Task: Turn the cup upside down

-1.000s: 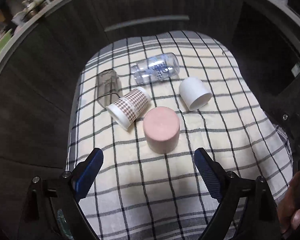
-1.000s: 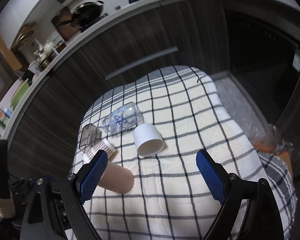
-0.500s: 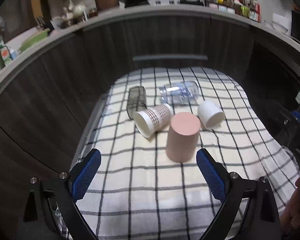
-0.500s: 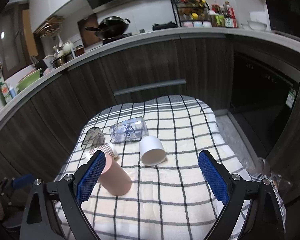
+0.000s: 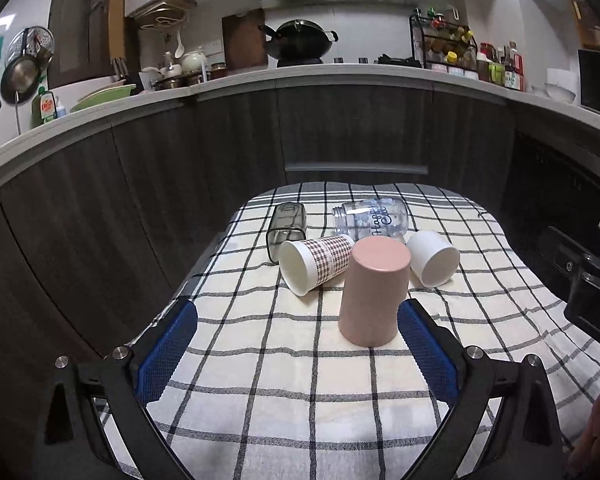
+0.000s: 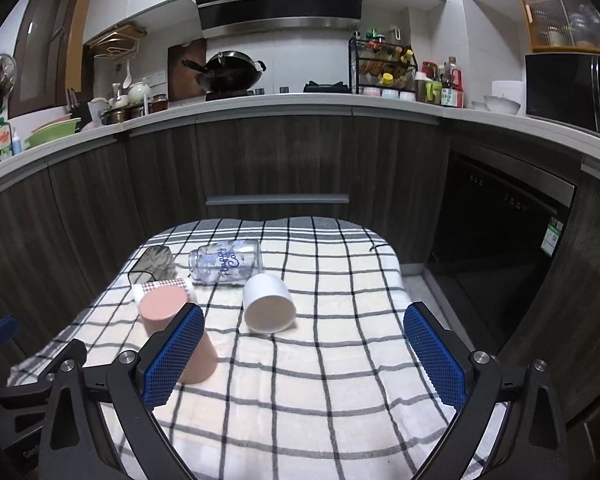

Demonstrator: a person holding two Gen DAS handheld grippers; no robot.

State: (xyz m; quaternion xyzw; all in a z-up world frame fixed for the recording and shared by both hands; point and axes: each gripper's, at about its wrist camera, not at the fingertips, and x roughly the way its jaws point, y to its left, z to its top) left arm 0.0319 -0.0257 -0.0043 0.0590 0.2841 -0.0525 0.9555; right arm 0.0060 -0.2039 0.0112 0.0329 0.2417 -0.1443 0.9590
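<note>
A pink cup (image 5: 374, 292) stands upside down on the checked cloth (image 5: 300, 380); it also shows in the right wrist view (image 6: 168, 316), partly behind my right gripper's left finger. A white cup (image 5: 434, 256) (image 6: 269, 300), a plaid paper cup (image 5: 314, 262) (image 6: 168, 285), a clear printed bottle (image 5: 374, 218) (image 6: 226, 265) and a smoky square glass (image 5: 286, 226) (image 6: 152, 264) lie on their sides behind it. My left gripper (image 5: 296, 356) is open and empty, just short of the pink cup. My right gripper (image 6: 304, 356) is open and empty, in front of the white cup.
Dark wood kitchen cabinets (image 6: 280, 160) curve round behind the table, with a worktop full of cookware above. A dark oven front (image 6: 500, 232) is to the right. My right gripper's body (image 5: 592, 288) shows at the right edge of the left wrist view.
Both grippers have tilted up from looking down at the table to looking level and pulled back slightly. The cups have not moved.
</note>
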